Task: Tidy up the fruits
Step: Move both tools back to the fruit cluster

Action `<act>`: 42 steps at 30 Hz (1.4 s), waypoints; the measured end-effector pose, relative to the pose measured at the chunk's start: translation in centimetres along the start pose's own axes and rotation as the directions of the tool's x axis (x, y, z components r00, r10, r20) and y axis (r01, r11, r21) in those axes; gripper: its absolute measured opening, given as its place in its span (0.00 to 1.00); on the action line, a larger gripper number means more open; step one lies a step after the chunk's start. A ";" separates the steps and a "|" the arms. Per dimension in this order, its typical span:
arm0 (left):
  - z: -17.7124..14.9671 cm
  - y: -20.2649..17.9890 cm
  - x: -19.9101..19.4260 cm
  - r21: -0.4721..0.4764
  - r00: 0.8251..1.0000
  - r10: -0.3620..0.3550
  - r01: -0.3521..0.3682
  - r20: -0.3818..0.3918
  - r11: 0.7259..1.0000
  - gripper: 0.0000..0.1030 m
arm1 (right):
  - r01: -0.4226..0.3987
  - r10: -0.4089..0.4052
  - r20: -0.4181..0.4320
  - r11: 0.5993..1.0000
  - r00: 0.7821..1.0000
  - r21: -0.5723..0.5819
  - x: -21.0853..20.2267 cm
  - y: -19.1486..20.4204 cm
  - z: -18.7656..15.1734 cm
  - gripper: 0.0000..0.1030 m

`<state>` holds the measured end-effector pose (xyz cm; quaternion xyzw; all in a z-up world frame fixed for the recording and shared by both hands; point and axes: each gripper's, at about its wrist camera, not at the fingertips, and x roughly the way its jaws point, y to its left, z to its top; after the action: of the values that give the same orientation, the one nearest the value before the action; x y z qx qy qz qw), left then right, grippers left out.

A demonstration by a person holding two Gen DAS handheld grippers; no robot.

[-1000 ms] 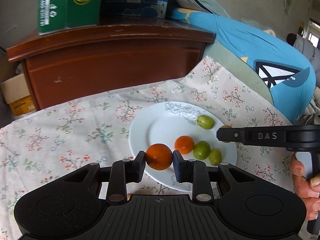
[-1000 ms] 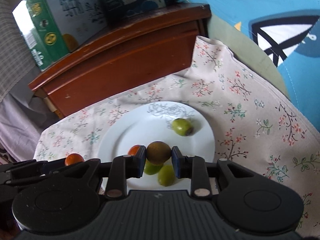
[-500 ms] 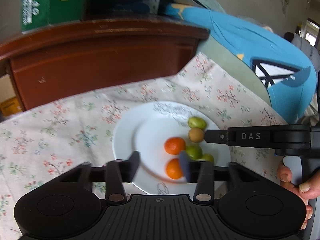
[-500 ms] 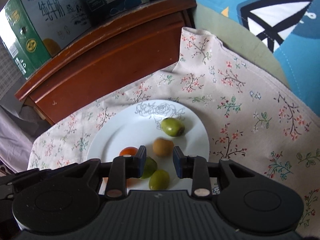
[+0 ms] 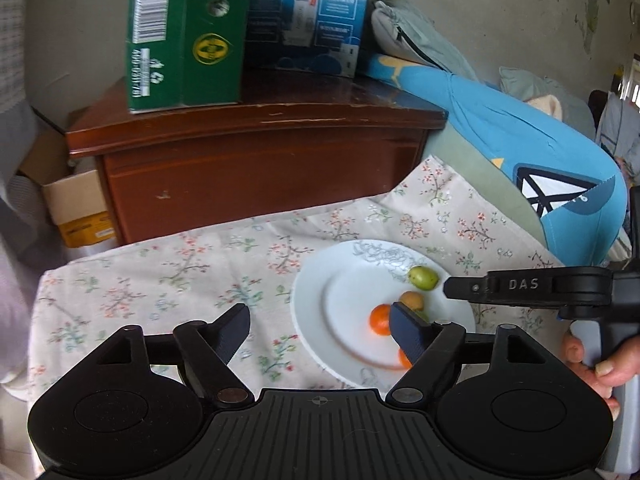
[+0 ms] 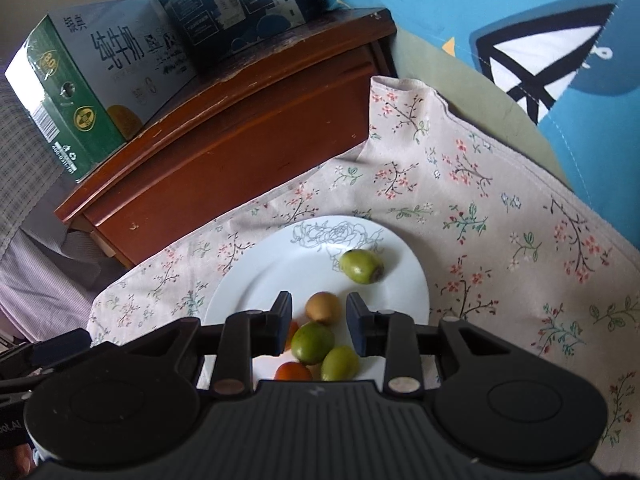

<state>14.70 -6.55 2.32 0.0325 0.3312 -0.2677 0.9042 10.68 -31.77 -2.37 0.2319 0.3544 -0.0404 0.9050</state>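
We have just let go of two fruits. Our left gripper [image 5: 320, 330] had an orange pinched between its fingers a moment ago. Its jaws have just been opening, and now they stand wide with nothing between them. The orange [image 5: 403, 357] now sits on the white plate [image 5: 344, 276], half hidden behind one finger. Another orange [image 5: 380, 319] lies just beside it.

Our right gripper [image 6: 319, 318] had a brown fruit a moment ago. Now its jaws stand a little apart and hold nothing. The brown fruit [image 6: 323, 307] rests on the plate just ahead of the gap, not touched by either pad.

So we think both drops are done, and every fruit we can see is on the plate. Three green ones are there too. Two [image 6: 312, 342] huddle with the oranges near our grippers. The third green fruit [image 6: 361, 266] lies apart, near the flower drawing on the plate.

That far green fruit is egg shaped. In the right wrist view it lies on its side, long way running left to right, with its dark tip to the lower right. The brown fruit looks almost round, so we cannot tell which way it points.

The plate sits on a flowery cloth [image 5: 160, 280].
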 end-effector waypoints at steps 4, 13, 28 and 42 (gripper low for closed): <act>-1.1 0.6 -0.9 -0.012 0.999 0.025 -0.026 -0.023 1.000 0.76 | -0.012 0.012 -0.007 1.000 1.000 -0.022 -0.7 0.5 -0.8 0.31; -3.6 2.8 -2.8 -0.063 0.995 0.076 -0.080 -0.069 0.995 0.76 | -0.029 0.026 -0.047 0.997 0.999 -0.068 -1.7 1.8 -3.4 0.32; -6.7 3.8 -4.1 -0.074 0.983 0.132 -0.142 -0.128 0.987 0.76 | -0.101 0.081 -0.137 0.984 0.987 -0.150 -3.3 4.6 -8.8 0.32; -9.4 5.3 -3.8 -0.071 0.972 0.165 -0.179 -0.169 0.981 0.76 | -0.156 0.114 -0.201 0.965 0.973 -0.210 -2.8 6.4 -11.7 0.32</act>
<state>9.45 1.97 -3.31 0.0441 0.4107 -0.1703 0.8946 2.79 -21.08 -5.50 0.1545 0.4236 0.0839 0.8886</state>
